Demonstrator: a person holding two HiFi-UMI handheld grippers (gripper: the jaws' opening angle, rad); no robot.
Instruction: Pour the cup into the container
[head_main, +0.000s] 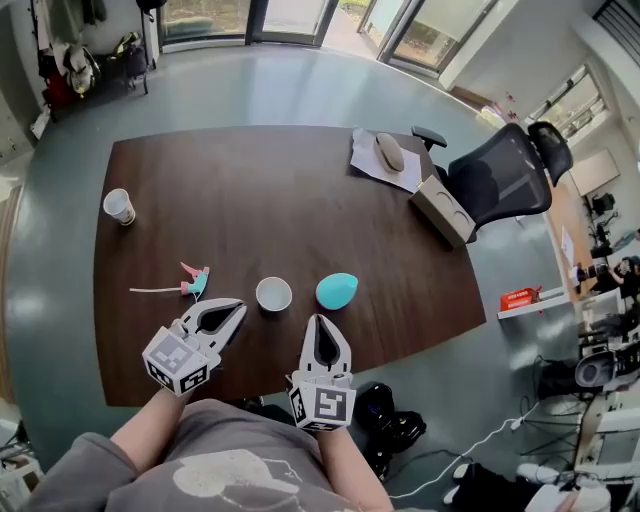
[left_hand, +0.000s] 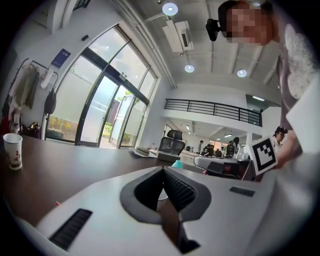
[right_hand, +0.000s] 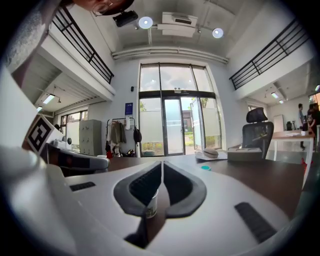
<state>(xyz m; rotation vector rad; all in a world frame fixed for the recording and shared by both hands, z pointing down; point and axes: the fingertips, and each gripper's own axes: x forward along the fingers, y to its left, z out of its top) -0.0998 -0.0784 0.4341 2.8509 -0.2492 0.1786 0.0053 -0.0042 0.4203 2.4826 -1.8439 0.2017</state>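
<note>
A white paper cup stands open-topped near the table's front edge, with a teal container just to its right. A second paper cup stands far off at the left. My left gripper is shut and empty, its tips a little left of the near cup. To the right, just short of the gap between cup and container, my right gripper is also shut and empty. Behind the closed tips of the right gripper the near cup shows. The left gripper points over the table, with the far cup at its left.
A pink and teal object with a white stick lies left of my left gripper. At the far right of the dark table are a mouse on paper and a tan box. A black office chair stands beyond.
</note>
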